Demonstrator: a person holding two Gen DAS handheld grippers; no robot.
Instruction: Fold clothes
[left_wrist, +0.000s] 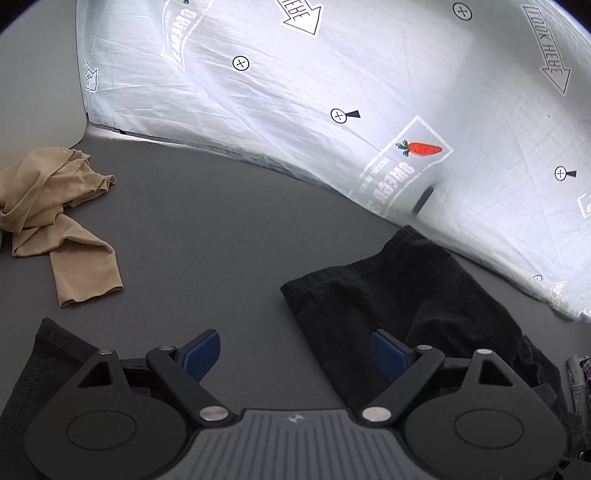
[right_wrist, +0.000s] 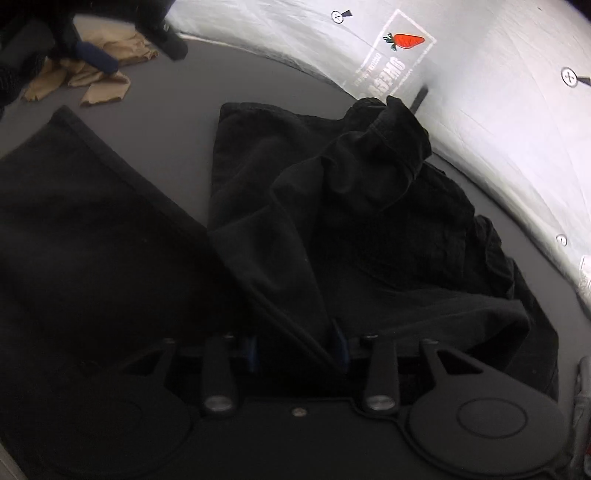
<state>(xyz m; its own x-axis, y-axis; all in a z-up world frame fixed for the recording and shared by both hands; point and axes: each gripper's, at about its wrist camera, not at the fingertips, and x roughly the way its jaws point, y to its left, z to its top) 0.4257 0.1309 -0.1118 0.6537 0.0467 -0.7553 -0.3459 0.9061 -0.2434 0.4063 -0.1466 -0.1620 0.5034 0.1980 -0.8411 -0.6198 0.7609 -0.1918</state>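
A black garment (right_wrist: 332, 206) lies rumpled on the grey table (left_wrist: 207, 229), with one part spread flat to the left (right_wrist: 85, 229). My right gripper (right_wrist: 299, 347) is shut on a fold of this black garment and lifts it a little. In the left wrist view the same garment (left_wrist: 399, 295) lies to the right, and a flat black part (left_wrist: 40, 354) shows at the lower left. My left gripper (left_wrist: 295, 354) is open and empty over bare table between them. It shows blurred at the top left of the right wrist view (right_wrist: 129, 48).
A crumpled tan garment (left_wrist: 48, 206) lies at the far left of the table, also seen in the right wrist view (right_wrist: 96, 74). A white printed sheet (left_wrist: 369, 92) with a carrot picture rises behind the table. Some folded fabric (left_wrist: 580, 380) sits at the right edge.
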